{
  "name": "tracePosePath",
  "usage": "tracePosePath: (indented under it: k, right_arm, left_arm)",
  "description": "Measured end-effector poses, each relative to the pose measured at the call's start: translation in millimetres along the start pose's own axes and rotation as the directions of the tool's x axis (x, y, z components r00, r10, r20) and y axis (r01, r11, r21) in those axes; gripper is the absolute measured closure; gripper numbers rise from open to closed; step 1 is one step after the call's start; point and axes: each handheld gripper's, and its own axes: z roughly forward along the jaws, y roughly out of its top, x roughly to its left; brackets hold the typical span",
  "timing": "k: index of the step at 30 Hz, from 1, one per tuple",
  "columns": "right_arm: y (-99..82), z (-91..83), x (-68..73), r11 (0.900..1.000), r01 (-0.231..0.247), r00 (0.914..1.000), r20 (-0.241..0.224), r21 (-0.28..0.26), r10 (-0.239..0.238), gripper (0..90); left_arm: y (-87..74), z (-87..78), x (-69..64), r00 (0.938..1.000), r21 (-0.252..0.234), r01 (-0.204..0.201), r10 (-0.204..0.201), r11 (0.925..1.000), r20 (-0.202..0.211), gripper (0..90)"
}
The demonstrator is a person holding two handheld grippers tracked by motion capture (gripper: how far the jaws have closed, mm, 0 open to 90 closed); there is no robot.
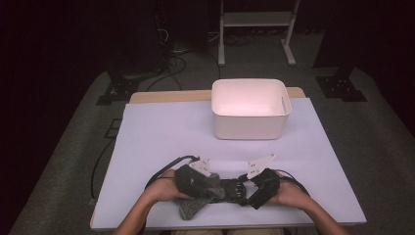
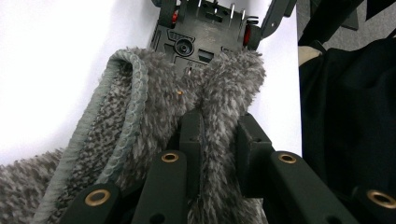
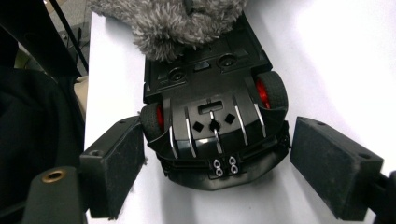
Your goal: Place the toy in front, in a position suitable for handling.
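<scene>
You're wiping the upturned toy car (image 3: 212, 116) with the grey cloth (image 2: 154, 116), near the table's (image 1: 161, 127) front edge. Your left gripper (image 2: 219, 140) is pinching a fold of that cloth tight between its pads and pressing it onto the car's far end. Your right gripper (image 3: 215, 172) is standing spread wide, 1 pad either side of the car's tail, touching neither side. Next, I'd say, you're needing to close on the car to steady it. Counting: 1 car, 1 cloth, 1 white bin (image 1: 249, 120) waiting far off, 2 grippers.
</scene>
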Motion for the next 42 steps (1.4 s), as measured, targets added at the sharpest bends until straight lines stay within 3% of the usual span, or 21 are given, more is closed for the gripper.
tracePosePath:
  k: [7, 10, 17, 18, 19, 22, 26, 33, 37, 39, 42]
  right_arm:
    - [4.5, -9.0, -5.7, 0.9978, -0.043, 0.9986, -0.032, -0.051, 0.042, 17.2]
    - [6.7, -3.2, -12.1, 0.9955, -0.075, 0.9961, -0.05, -0.058, 0.073, 17.2]
    - [9.9, 6.4, -17.3, 0.995, -0.079, 0.995, -0.067, -0.062, 0.075, 20.5]
    - [8.2, 8.9, -20.8, 0.9914, -0.115, 0.9891, -0.1, -0.063, 0.108, 20.8]
    - [8.2, 8.9, -20.8, 0.9914, -0.115, 0.9891, -0.1, -0.063, 0.108, 20.8]
    - [3.6, 11.7, -26.0, 0.9832, -0.17, 0.9761, -0.148, -0.066, 0.159, 21.0]
    - [0.8, 13.9, -27.0, 0.9798, -0.194, 0.9675, -0.175, -0.049, 0.182, 24.6]
    - [4.8, 12.5, -19.3, 0.9902, -0.129, 0.9832, -0.137, -0.053, 0.121, 26.1]
    - [6.3, 11.3, -13.0, 0.9947, -0.084, 0.9918, -0.101, -0.059, 0.078, 26.7]
    - [5.6, 10.7, -10.7, 0.9955, -0.06, 0.9946, -0.089, -0.072, 0.054, 27.0]
    - [5.1, 9.2, -4.9, 0.9958, -0.006, 0.9984, -0.057, -0.091, 0.001, 27.7]
  left_arm:
    - [1.8, 1.4, -1.9, 0.9999, -0.001, -0.008, 0.008, 1.0, 0.009, 75.4]
    - [1.4, 1.4, -2.6, 0.9999, -0.004, -0.008, 0.008, 1.0, 0.01, 75.4]
    - [3.8, 1.4, -3.0, 0.9998, 0.003, -0.009, 0.009, 1.0, 0.019, 74.6]
    - [4.0, 1.0, -2.1, 0.9997, 0.005, -0.01, 0.01, 0.9999, 0.022, 74.6]
    - [4.3, 0.4, -1.5, 0.9997, 0.0, -0.007, 0.007, 1.0, 0.022, 74.6]
    - [6.8, -3.8, 0.4, 1.0, -0.013, -0.005, 0.005, 0.9999, 0.007, 74.7]
    - [14.2, -10.7, 3.5, 0.9999, -0.034, -0.001, 0.001, 0.9994, -0.015, 74.7]
    - [20.7, -20.4, 11.0, 0.9988, -0.06, 0.019, -0.021, 0.998, -0.043, 72.0]
    - [22.0, -21.4, 18.2, 0.9959, -0.069, 0.065, -0.069, 0.9955, -0.059, 71.1]
    - [22.5, -17.0, 23.8, 0.9932, -0.046, 0.092, -0.095, 0.9947, -0.067, 66.0]
    - [22.1, -11.3, 27.1, 0.9919, -0.033, 0.119, -0.121, 0.9923, -0.041, 62.1]
